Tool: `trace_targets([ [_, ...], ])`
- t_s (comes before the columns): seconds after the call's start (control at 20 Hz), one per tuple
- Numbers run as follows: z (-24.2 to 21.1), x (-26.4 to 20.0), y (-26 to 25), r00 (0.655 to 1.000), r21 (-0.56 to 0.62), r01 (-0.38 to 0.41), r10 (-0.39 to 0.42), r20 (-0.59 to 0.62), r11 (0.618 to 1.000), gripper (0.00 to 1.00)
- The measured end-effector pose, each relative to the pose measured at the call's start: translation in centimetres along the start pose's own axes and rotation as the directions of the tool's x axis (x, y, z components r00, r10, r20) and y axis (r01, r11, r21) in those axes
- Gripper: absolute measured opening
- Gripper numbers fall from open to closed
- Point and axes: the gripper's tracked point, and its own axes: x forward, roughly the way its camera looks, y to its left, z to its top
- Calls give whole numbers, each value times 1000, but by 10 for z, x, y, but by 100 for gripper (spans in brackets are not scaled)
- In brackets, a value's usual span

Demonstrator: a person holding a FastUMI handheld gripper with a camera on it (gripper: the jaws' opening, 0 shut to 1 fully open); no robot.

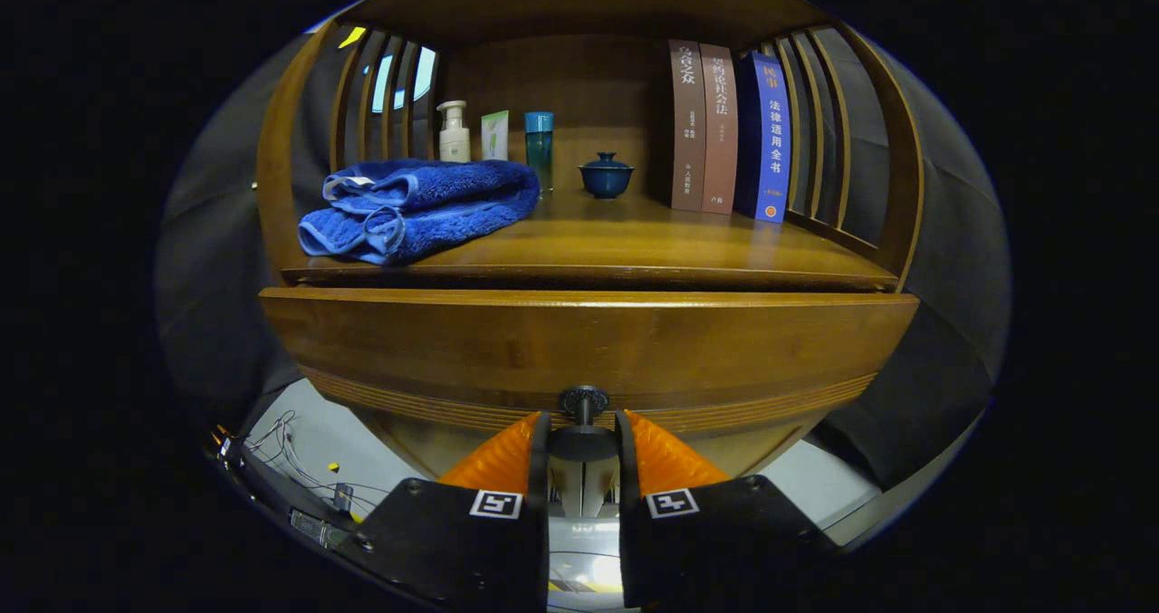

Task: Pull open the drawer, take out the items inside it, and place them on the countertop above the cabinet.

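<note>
A wooden cabinet faces me, its drawer front [589, 346] sitting a little forward of the countertop [634, 242] edge. A dark round knob [584, 414] sticks out from the lower middle of the drawer front. My gripper [584, 436] is shut on that knob, one finger pressing each side of it. The drawer's inside is hidden from here. A folded blue towel [421, 207] lies on the left of the countertop.
At the back of the countertop stand a pump bottle [454, 133], a small box [494, 135], a teal bottle [539, 147] and a lidded blue cup [606, 177]. Three books [729, 129] stand upright at the right. Slatted wooden sides close in the shelf. Cables [290, 454] lie below left.
</note>
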Motion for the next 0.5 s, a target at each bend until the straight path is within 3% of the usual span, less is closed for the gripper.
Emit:
trace_targets([
  [0.5,-35,-72,-1,999,10,-10,11,-48,1000,35],
])
